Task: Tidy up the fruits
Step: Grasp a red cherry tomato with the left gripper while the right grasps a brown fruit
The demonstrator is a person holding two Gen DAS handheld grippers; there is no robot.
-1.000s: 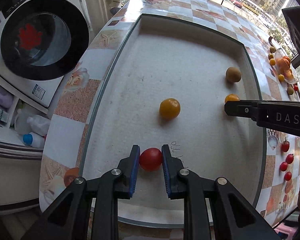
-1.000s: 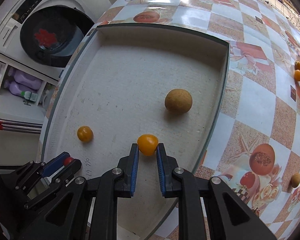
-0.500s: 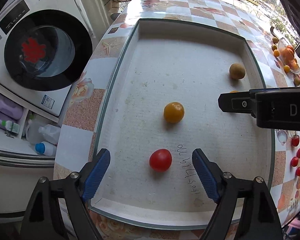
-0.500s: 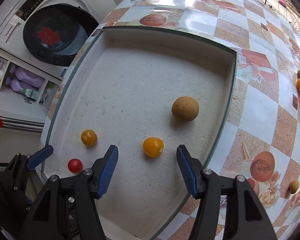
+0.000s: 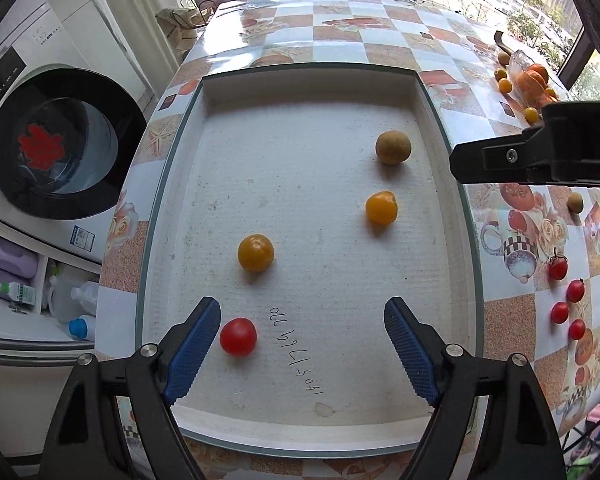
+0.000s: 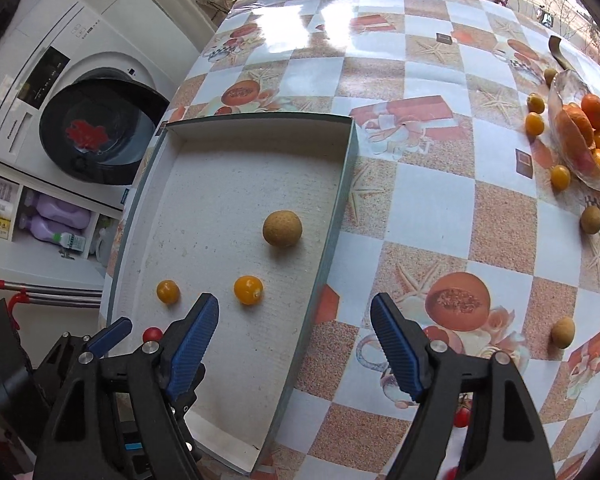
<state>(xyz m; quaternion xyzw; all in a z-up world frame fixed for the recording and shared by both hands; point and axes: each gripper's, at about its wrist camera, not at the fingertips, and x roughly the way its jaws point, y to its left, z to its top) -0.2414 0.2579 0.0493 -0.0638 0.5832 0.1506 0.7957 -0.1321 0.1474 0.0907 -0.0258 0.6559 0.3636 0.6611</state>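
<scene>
A shallow white tray (image 5: 432, 128) with a green rim sits on a table (image 6: 420, 208) covered in a checked, fruit-printed cloth. Four fruits lie on the tray floor. The red tomato (image 5: 238, 336) rests near the tray's near left corner, just beside the left gripper's (image 5: 302, 344) left blue pad but apart from it. That gripper stands wide open with nothing clamped; handwriting on the tray floor shows between its fingers.

A yellow tomato (image 5: 255, 252) lies farther in, toward the middle of the tray. A second yellow tomato (image 5: 381, 207) sits nearer the right wall, and a brown round fruit (image 5: 393, 147) lies just beyond it.

The right gripper (image 6: 295, 332) hangs over the tray's right edge, its jaws opening and empty; the second yellow tomato (image 6: 248, 289) lies on the tray just beyond its left finger, free of both pads. From the left wrist view, a black part of the right gripper crosses the right side of the frame.

On the cloth outside the tray, small red tomatoes (image 5: 566, 300) lie to the right, and a glass bowl (image 6: 580, 176) of orange fruit stands at the far right with yellow and brown fruits scattered around it. What may be another red tomato shows low behind the right gripper's finger, too hidden to be sure. A washing machine (image 5: 51, 152) stands beside the table.
</scene>
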